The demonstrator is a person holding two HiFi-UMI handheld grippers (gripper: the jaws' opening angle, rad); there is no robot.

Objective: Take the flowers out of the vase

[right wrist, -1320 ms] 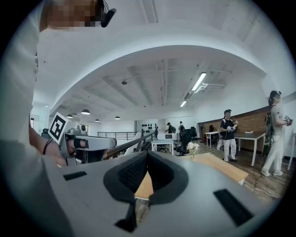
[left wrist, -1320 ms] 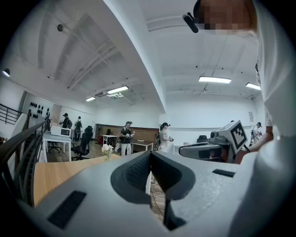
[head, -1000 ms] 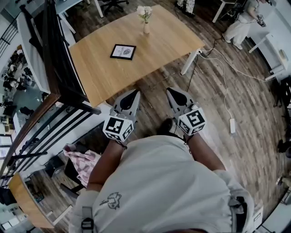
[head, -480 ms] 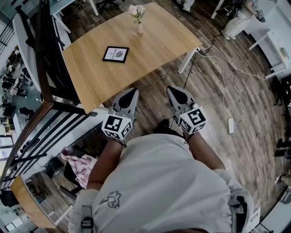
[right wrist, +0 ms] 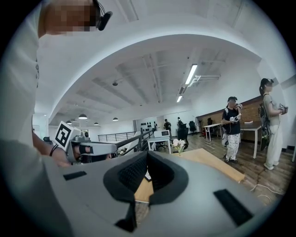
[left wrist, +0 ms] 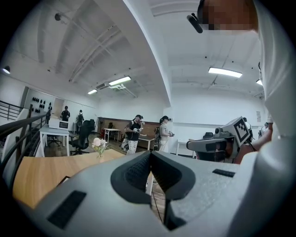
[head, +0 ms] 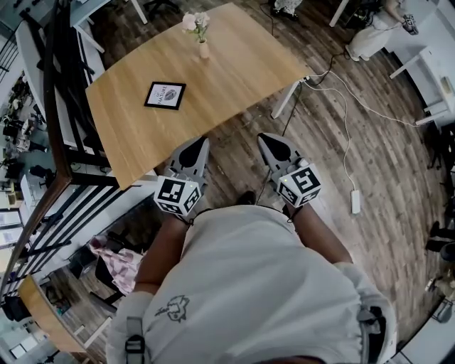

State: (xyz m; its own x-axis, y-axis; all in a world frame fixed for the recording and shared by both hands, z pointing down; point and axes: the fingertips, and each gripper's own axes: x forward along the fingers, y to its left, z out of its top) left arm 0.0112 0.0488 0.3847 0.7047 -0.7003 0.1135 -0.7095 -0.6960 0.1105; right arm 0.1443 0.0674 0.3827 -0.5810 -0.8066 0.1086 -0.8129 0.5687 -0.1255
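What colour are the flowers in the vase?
The flowers look pale pink and white; the head view shows them best.

Wooden table (head: 227, 71) at upper left. Vase (head: 204, 50) with pale flowers (head: 194, 21) stands upright near the far edge. Framed picture (head: 165, 95) lies flat mid-table, well apart from the vase. Left gripper (head: 201, 142) and right gripper (head: 266, 138) are side by side over plank floor, tips near the table's near edge. White cable (head: 346, 135) trails right.

Location type: open-plan office or lab space. Indicators:
- Wood-plank floor (head: 377, 142) throughout.
- Large light-wood table (head: 242, 64) on white legs.
- White desks (left wrist: 54, 131) with a black office chair (left wrist: 83, 136) at the far wall.
- Ceiling strip lights (right wrist: 190, 74) under exposed ducting.
- Black metal railing (head: 55, 85) beside the table's left edge.
- White power cable (head: 353, 201) lying on the floor.
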